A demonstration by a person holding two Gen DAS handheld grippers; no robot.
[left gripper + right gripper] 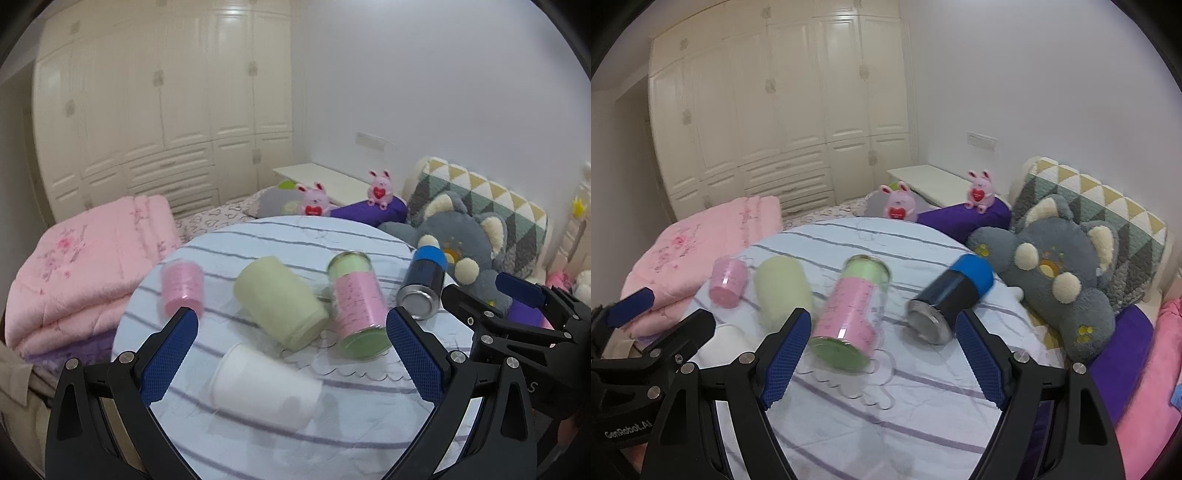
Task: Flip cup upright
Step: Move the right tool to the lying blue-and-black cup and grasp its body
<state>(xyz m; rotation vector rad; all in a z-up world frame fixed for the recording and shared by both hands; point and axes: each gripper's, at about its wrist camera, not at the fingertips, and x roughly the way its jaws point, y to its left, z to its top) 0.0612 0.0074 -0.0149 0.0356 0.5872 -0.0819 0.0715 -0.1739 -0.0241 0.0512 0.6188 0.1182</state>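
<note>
Left wrist view: we see our left gripper (291,325) spread wide and empty, the white cup (264,384) lying on its side just between and below its fingers, while our right gripper (882,326) gapes empty too.

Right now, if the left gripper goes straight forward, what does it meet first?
Most likely the white paper cup, lying on its side low between the open jaws of the left gripper. The pale green cup lies behind it. Depth is uncertain.
</note>
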